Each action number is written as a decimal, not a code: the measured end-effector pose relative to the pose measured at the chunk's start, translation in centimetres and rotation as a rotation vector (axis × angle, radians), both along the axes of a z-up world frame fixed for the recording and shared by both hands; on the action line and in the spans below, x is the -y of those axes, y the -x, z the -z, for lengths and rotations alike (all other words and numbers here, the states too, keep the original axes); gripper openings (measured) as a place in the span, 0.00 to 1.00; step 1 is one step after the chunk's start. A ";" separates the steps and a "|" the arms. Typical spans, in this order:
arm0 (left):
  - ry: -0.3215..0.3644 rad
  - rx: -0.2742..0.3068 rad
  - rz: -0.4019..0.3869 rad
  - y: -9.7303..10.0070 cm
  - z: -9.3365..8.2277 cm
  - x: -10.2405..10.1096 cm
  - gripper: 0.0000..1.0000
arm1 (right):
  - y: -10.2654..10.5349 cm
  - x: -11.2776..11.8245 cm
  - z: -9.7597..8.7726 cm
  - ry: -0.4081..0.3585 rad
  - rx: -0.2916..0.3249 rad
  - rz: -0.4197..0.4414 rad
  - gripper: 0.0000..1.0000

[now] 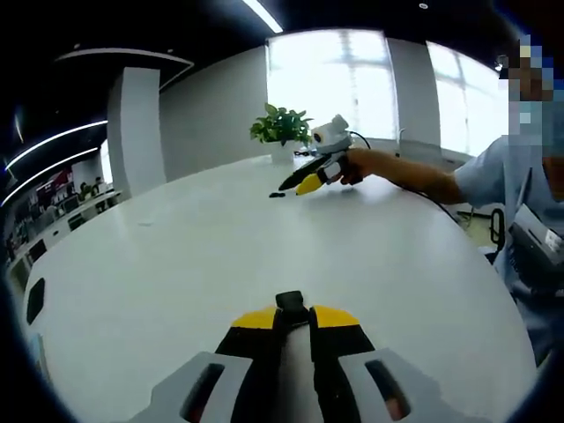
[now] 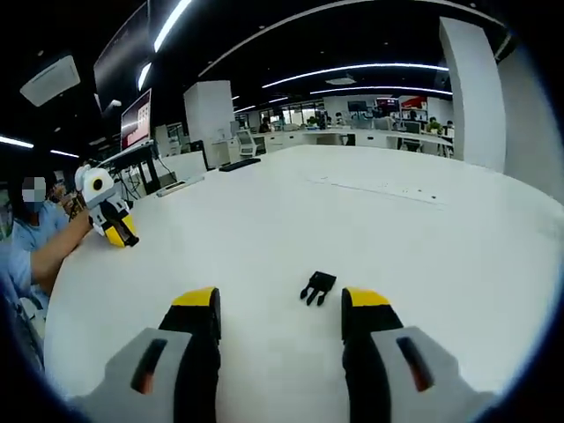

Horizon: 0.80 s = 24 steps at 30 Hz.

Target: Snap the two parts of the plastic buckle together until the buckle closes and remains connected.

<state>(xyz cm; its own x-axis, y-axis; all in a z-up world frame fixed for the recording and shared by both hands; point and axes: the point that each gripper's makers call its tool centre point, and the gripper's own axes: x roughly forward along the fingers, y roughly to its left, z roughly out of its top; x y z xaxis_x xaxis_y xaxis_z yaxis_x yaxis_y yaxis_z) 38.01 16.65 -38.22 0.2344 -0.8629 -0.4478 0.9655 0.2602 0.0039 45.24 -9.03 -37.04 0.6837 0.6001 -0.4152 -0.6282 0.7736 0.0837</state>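
A black pronged buckle part (image 2: 318,286) lies flat on the white table (image 2: 397,229), just ahead of my right gripper (image 2: 280,308), which stands open with the part a little beyond its yellow-tipped fingers. Seen from the left gripper view, the same part is a small dark speck (image 1: 277,196) under the tip of the right gripper (image 1: 293,186). My left gripper (image 1: 292,319) is shut on the other black buckle part (image 1: 290,302), which pokes out between its fingertips. From the right gripper view, the left gripper (image 2: 120,234) hovers far off at the left, held by a hand.
The table (image 1: 176,256) is wide and white, and its curved edge runs along the right. A potted plant (image 1: 280,125) stands at its far side. A person sits at the table's edge (image 1: 520,176). Desks and monitors (image 2: 141,119) lie beyond.
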 end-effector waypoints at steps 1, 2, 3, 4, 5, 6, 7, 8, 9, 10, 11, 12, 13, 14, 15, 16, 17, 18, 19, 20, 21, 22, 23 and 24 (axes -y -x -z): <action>0.000 -0.001 0.000 -0.1 0.0 0.0 0.11 | 0.1 -0.1 0.0 -0.001 -0.006 -0.003 0.56; 0.001 -0.002 0.000 -0.1 0.0 0.0 0.11 | 0.2 -0.2 0.1 -0.005 -0.014 -0.002 0.56; 0.002 -0.005 0.000 -0.1 0.0 0.0 0.11 | 0.2 -0.2 0.1 -0.013 -0.023 -0.007 0.56; 0.003 -0.007 0.000 0.0 0.0 0.0 0.11 | 0.1 -0.3 0.1 -0.015 -0.021 -0.010 0.56; 0.003 -0.007 0.000 0.0 -0.1 0.0 0.11 | 0.2 -0.4 0.1 -0.017 -0.024 -0.013 0.56; 0.003 -0.008 0.000 0.0 -0.1 0.0 0.11 | 0.3 -0.6 0.1 -0.017 -0.024 -0.017 0.56; 0.003 -0.008 0.000 0.1 0.0 0.0 0.11 | 0.4 -0.7 0.1 -0.018 -0.026 -0.024 0.55; 0.003 -0.007 0.000 0.1 0.0 0.0 0.11 | 0.5 -0.8 0.1 -0.021 -0.027 -0.029 0.55; 0.003 -0.008 0.000 0.1 0.0 0.0 0.11 | 0.5 -0.9 0.1 -0.023 -0.028 -0.030 0.55; 0.003 -0.007 0.000 0.2 0.0 0.0 0.11 | 0.6 -1.1 0.1 -0.025 -0.030 -0.037 0.55; 0.003 -0.008 0.000 0.2 0.0 0.0 0.11 | 0.7 -1.2 0.1 -0.025 -0.030 -0.041 0.55; 0.005 -0.010 -0.001 0.2 0.0 0.0 0.11 | 0.8 -1.3 0.1 -0.026 -0.033 -0.047 0.55; 0.007 -0.012 -0.002 0.3 0.0 0.1 0.11 | 0.9 -1.4 0.0 -0.028 -0.034 -0.050 0.56; 0.007 -0.012 -0.002 0.3 0.0 0.1 0.11 | 0.9 -1.5 0.0 -0.032 -0.037 -0.053 0.57; 0.008 -0.012 -0.002 0.3 0.0 0.1 0.11 | 1.0 -1.7 0.0 -0.032 -0.038 -0.060 0.57; 0.008 -0.013 -0.002 0.3 0.0 0.1 0.11 | 1.2 -1.8 0.0 -0.033 -0.039 -0.068 0.56; 0.008 -0.013 -0.002 0.3 0.0 0.1 0.11 | 1.2 -2.0 0.0 -0.035 -0.041 -0.074 0.56; 0.008 -0.013 -0.002 0.3 0.0 0.1 0.11 | 1.3 -2.1 0.1 -0.035 -0.040 -0.081 0.56; 0.008 -0.013 -0.003 0.3 0.0 0.1 0.11 | 1.4 -2.3 0.1 -0.032 -0.040 -0.090 0.56; 0.008 -0.014 -0.003 0.3 0.0 0.1 0.11 | 1.5 -2.4 0.1 -0.031 -0.039 -0.100 0.56; 0.008 -0.013 -0.003 0.3 0.0 0.1 0.11 | 1.6 -2.6 0.2 -0.032 -0.038 -0.110 0.56; 0.009 -0.014 -0.004 0.3 0.0 0.0 0.11 | 1.7 -2.8 0.2 -0.034 -0.038 -0.117 0.56; 0.010 -0.016 -0.004 0.2 0.0 0.0 0.11 | 1.8 -2.9 0.2 -0.039 -0.040 -0.125 0.56; 0.011 -0.017 -0.004 0.1 0.0 0.0 0.11 | 1.9 -3.2 0.2 -0.048 -0.041 -0.134 0.56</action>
<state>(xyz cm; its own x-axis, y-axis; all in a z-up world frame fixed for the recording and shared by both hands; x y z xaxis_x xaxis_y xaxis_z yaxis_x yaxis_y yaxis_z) 37.89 16.65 -38.19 0.2302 -0.8669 -0.4421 0.9644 0.2641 -0.0159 43.36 -5.86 -37.20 0.5791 0.7047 -0.4099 -0.7210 0.6774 0.1460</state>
